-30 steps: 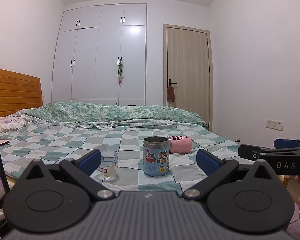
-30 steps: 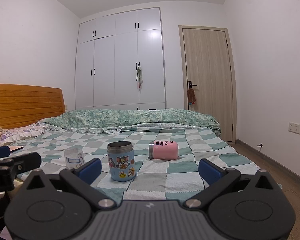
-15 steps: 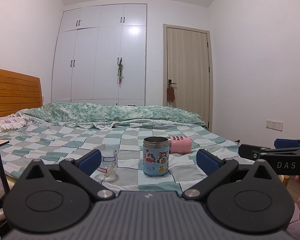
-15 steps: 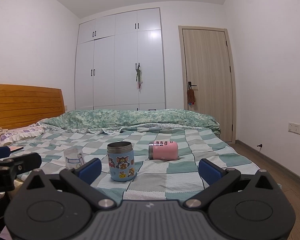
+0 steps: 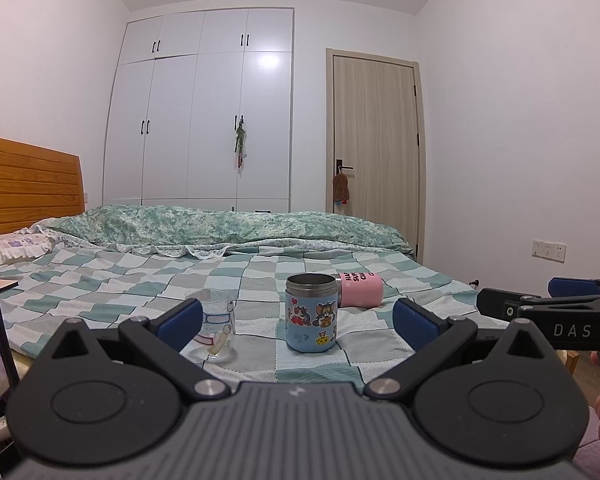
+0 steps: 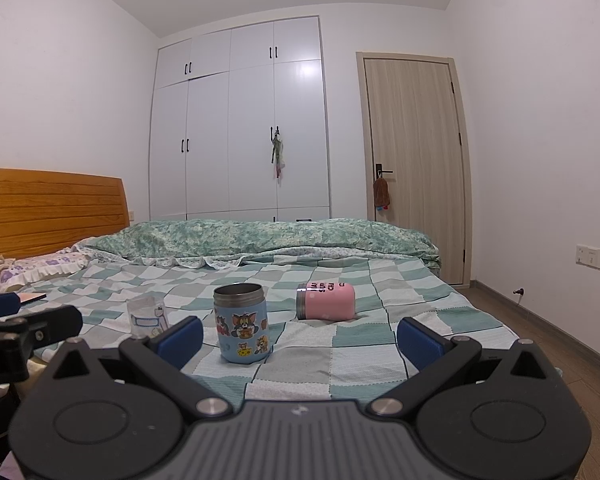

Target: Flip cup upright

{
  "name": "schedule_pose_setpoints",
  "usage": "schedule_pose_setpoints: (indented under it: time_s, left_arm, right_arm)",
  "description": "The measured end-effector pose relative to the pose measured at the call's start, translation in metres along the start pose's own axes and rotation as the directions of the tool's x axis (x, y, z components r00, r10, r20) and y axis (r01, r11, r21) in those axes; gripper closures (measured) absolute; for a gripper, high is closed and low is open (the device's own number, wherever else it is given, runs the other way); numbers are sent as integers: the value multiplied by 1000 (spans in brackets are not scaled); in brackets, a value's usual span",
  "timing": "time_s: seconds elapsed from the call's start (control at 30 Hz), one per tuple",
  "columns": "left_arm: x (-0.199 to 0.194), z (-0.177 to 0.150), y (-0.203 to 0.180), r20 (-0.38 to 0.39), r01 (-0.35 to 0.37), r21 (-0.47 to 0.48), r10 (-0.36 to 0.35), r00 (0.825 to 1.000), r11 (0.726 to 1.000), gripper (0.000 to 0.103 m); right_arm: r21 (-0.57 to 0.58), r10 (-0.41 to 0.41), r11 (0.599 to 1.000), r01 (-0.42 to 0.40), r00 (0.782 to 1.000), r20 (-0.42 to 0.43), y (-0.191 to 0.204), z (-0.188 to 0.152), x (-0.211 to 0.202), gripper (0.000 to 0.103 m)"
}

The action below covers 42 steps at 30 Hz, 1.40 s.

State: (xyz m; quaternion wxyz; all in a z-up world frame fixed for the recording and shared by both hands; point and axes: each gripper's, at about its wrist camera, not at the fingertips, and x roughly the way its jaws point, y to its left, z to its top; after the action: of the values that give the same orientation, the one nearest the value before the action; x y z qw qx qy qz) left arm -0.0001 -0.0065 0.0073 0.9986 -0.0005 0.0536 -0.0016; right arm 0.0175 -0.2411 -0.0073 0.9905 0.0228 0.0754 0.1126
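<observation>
A pink cup [image 6: 327, 302] lies on its side on the checked bedsheet [image 6: 364, 332], steel mouth to the left; it also shows in the left wrist view [image 5: 359, 289] behind the blue cup. A blue cartoon cup [image 5: 311, 313] [image 6: 241, 324] stands upright in front of it. A clear glass [image 5: 216, 324] [image 6: 147, 317] stands upright further left. My left gripper [image 5: 296, 320] is open and empty, short of the cups. My right gripper [image 6: 300, 336] is open and empty, also short of them.
A rumpled green quilt [image 6: 260, 238] lies across the far side of the bed. A wooden headboard [image 6: 52, 208] is at the left. A white wardrobe [image 6: 240, 120] and a door [image 6: 414, 164] stand behind. Wood floor [image 6: 540, 344] runs along the right.
The left wrist view has shifted very slightly; the clear glass sits a little lower in it. Both grippers stay open and the cups have not moved.
</observation>
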Motion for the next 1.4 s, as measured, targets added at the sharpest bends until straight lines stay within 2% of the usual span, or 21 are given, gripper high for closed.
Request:
schedule_pose_setpoints:
  time_s: [0.8,1.03,1.2,1.4]
  left_arm:
    - [0,2,-1,2,2,3,-2,1000,1000,0]
    - [23,16,-6,-16,7,20,-6,1000,1000,0]
    - [60,25,-8,-22,14,20,-14,1000,1000,0]
    - [132,45,-24,-60,33,29,-32,998,999,0]
  right_arm:
    - [-3,1,1000,-1,1000,0,0,-2,0,0]
    - [-17,3,1000,-3,1000,-15,-9,9,14,0]
    - [-75,6,997,-8,999,-34,-19,24,60,0]
    - [-210,43,976,-62,995,-95,-39,48,135,0]
